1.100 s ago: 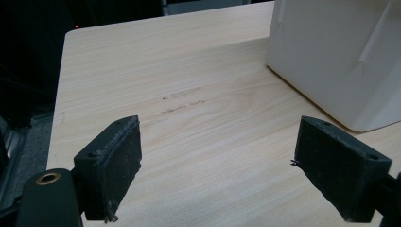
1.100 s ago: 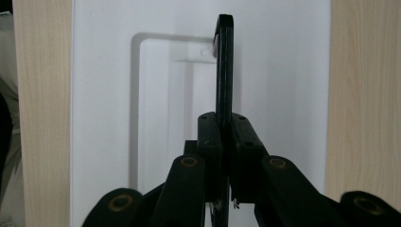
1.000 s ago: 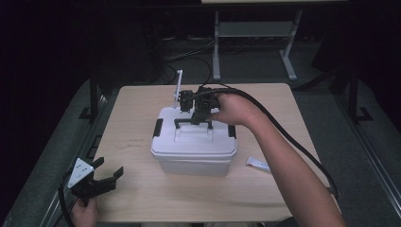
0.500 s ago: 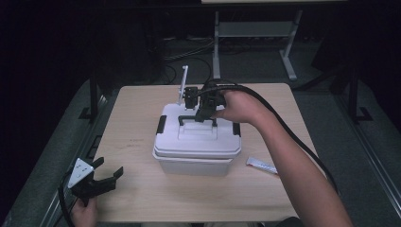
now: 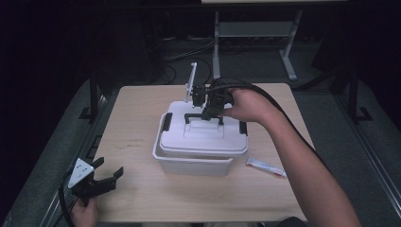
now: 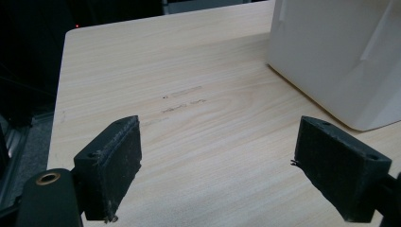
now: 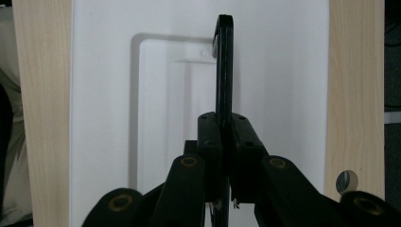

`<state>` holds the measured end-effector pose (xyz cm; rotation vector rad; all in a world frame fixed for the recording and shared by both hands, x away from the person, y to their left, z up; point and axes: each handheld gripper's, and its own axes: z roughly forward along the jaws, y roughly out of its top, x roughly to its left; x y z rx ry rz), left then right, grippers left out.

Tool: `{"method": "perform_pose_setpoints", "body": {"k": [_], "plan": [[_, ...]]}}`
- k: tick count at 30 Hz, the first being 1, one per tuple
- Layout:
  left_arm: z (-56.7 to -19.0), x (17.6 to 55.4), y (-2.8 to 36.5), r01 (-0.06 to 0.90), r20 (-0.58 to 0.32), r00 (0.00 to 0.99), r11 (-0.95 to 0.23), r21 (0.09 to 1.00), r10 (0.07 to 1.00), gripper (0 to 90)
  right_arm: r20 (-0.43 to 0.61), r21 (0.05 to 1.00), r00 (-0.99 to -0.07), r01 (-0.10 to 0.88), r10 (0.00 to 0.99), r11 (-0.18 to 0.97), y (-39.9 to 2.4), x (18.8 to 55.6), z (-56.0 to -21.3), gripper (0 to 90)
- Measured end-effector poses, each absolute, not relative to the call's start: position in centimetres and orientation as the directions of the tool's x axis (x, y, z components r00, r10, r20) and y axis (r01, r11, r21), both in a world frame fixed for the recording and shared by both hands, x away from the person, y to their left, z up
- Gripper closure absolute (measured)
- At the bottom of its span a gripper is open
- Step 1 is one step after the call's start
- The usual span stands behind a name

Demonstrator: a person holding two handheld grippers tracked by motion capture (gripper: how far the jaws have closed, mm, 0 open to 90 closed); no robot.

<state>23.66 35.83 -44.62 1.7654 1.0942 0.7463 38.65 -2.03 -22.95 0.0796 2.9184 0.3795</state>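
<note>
Black handle (image 7: 224,66) of white lidded box (image 5: 201,142) sits pinched between right gripper (image 5: 208,109) fingers (image 7: 210,142), clenched on it from above, mid-tabletop (image 5: 137,127). Right forearm reaches in across box. Left gripper (image 5: 97,177) rests at near left corner, fingers (image 6: 111,165) spread wide, holding nothing. Small tube (image 5: 265,166) lies beside box. Room dark.

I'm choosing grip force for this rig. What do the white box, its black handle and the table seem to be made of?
White box: likely moulded plastic, matte, with smooth rounded corners and an even colour. Black handle, clamped in the right tool: probably hard plastic, thin, with a slight sheen. Table: pale wood grain, possibly laminate; the pictures can't settle which.
</note>
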Motion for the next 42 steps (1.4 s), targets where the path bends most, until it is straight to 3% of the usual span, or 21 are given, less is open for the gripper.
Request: {"method": "perform_pose_setpoints", "body": {"k": [42], "plan": [[-44.7,23.8,35.8,0.361,0.043,0.429,-0.215,0.907,0.902,15.1,-0.192,0.259,-0.973,0.078,0.131,0.963,-6.0,38.6,-23.0,84.1]]}}
